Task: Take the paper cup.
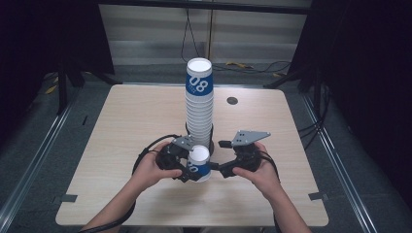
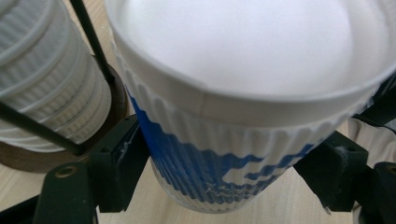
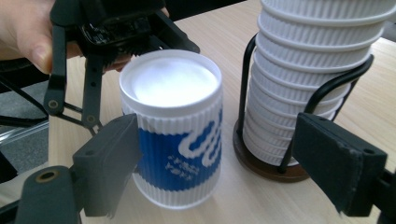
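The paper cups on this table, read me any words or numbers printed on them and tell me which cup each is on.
"08": white digits on the blue band of the top cup of the stack, seen in the high view.
Small print under that "08": too small to read.
White curly lettering on the blue band of the single cup: cut off, unreadable.
Two small lines of pale print lower on that band: too blurred to read.

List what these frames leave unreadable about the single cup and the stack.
- Small print on the single cup: blurred, right gripper view.
- Whether that cup rests on the table: its base is unclear; the left hand-held gripper clamps it.
- Stack cup count: ribs too small, high view.
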